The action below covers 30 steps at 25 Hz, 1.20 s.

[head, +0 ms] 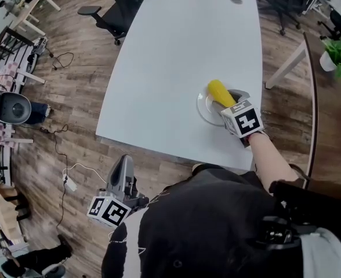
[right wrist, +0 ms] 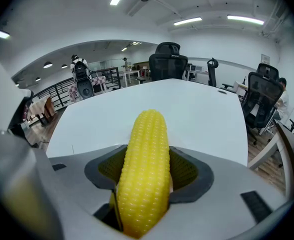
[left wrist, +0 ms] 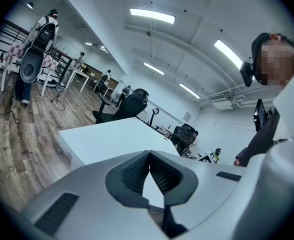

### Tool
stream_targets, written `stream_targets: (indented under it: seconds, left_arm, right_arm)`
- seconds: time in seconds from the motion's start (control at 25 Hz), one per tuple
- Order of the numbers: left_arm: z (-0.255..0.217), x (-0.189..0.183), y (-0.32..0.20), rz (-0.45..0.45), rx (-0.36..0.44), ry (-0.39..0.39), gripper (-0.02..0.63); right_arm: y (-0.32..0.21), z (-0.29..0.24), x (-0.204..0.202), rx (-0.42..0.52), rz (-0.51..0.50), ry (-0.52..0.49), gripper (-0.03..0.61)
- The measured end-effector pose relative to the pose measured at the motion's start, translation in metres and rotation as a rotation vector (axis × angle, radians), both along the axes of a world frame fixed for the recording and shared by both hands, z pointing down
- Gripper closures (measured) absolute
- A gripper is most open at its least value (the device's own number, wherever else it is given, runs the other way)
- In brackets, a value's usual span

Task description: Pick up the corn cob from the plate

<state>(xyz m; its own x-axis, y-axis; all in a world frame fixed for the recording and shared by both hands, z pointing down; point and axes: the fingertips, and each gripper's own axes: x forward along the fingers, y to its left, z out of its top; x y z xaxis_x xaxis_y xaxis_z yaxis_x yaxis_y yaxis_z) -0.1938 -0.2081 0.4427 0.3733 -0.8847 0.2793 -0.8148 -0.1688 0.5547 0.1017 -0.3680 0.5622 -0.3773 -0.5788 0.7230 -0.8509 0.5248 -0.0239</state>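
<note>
A yellow corn cob (head: 220, 91) (right wrist: 146, 169) sits between the jaws of my right gripper (head: 231, 102) (right wrist: 146, 171), which is shut on it. Its tip sticks out past the jaws. In the head view the cob is above a white plate (head: 206, 109) on the white table (head: 182, 57); whether it still touches the plate I cannot tell. My left gripper (head: 122, 181) (left wrist: 148, 176) hangs low beside the person's body, off the table, shut with nothing between its jaws.
The table's near edge (head: 170, 149) lies between the person and the plate. Black office chairs (head: 115, 7) stand at the far end. A second desk (head: 309, 97) is to the right with a potted plant (head: 337, 54). Cables (head: 72, 172) lie on the wooden floor.
</note>
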Motion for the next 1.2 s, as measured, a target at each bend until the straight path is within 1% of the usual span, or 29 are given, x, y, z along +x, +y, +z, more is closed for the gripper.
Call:
stream_targets:
  seconds: [0.28,0.52,0.76,1.0,1.2]
  left_arm:
    - [0.001,0.006,0.008,-0.002,-0.002,-0.007,0.601]
    - [0.001,0.003,0.015,-0.020,0.008,-0.006,0.601]
    - [-0.006,0.001,0.021,-0.022,0.018,-0.012,0.601]
    - [-0.015,-0.009,0.027,-0.020,0.039,-0.023,0.601]
    - [-0.016,-0.016,0.037,-0.022,0.052,-0.022,0.601]
  right_arm:
    - [-0.001,0.001,0.004,-0.007,0.004,-0.005,0.324]
    - [0.001,0.002,0.002,0.000,-0.002,0.001,0.325]
    - [0.004,-0.003,0.003,0.002,0.026,-0.012,0.325]
    - [0.007,-0.013,0.007,0.033,0.074,-0.024,0.327]
    - [0.010,-0.028,0.007,0.080,0.099,-0.037,0.327]
